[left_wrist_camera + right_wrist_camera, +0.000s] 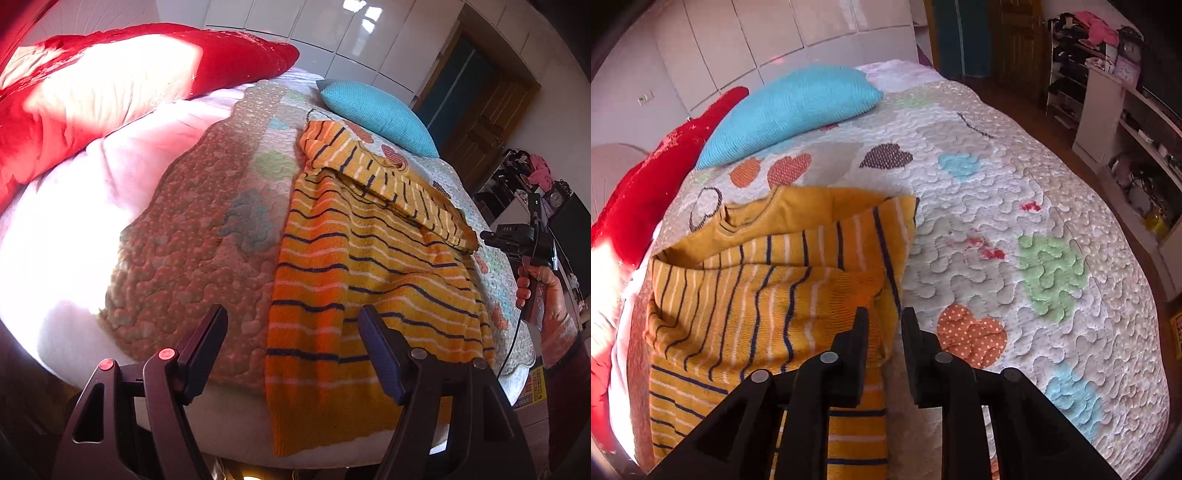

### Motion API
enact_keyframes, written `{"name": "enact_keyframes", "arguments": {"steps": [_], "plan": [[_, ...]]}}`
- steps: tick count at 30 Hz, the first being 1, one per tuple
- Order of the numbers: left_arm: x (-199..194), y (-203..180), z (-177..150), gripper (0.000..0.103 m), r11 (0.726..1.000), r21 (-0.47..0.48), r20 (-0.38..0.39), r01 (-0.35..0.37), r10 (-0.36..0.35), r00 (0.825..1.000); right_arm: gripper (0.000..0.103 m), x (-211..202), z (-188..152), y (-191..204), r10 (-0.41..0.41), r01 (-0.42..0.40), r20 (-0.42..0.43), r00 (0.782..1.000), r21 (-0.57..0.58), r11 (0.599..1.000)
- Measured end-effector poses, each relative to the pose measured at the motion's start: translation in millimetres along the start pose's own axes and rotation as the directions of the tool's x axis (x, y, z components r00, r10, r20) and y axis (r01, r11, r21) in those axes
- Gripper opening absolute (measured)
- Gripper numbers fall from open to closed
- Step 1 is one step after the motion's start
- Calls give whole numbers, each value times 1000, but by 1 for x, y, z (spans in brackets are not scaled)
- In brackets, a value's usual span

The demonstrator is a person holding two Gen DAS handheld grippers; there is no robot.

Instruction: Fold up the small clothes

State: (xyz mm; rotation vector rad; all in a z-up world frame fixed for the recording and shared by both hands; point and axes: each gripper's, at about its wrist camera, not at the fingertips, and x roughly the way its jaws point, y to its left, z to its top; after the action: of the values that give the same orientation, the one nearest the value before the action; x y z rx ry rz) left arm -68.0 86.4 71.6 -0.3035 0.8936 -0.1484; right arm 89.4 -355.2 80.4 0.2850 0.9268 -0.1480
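Left wrist: sweater, soft, light knit; take at hem corners. Left gripper spread; right gripper narrowly parted, empty.

The left wrist view sits low at the bed's near edge, looking forward between its tongs across the quilt toward the white wardrobe. The right wrist view hovers close above the striped sweater, looking past its tongs along the bed. Both share the sweater, blue pillow, red blanket and wardrobe.
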Motion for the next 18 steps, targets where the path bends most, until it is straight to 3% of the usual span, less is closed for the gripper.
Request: {"name": "enact_keyframes", "arguments": {"steps": [3,5,7,9,14,18], "plan": [[27,-11,9,72,999,17,-13,35,-34,999,36,-22,5,38,72,-69,34,997,-72,995],[45,-15,10,72,999,34,-18,42,-42,999,52,-27,12,77,142,-139,15,990,-143,980],[63,-16,6,72,999,48,-31,8,-6,1000,63,-23,18,121,217,-216,-22,976,-216,952],[76,-13,-1,72,998,63,-31,-17,19,999,64,-13,21,168,265,-272,-61,962,-288,918],[83,-17,-26,76,981,177,108,-77,58,992,66,38,37,277,252,-277,-117,961,-427,860],[80,-19,-37,77,971,215,184,-105,65,981,67,96,45,329,203,-283,-218,954,-451,847]]}}
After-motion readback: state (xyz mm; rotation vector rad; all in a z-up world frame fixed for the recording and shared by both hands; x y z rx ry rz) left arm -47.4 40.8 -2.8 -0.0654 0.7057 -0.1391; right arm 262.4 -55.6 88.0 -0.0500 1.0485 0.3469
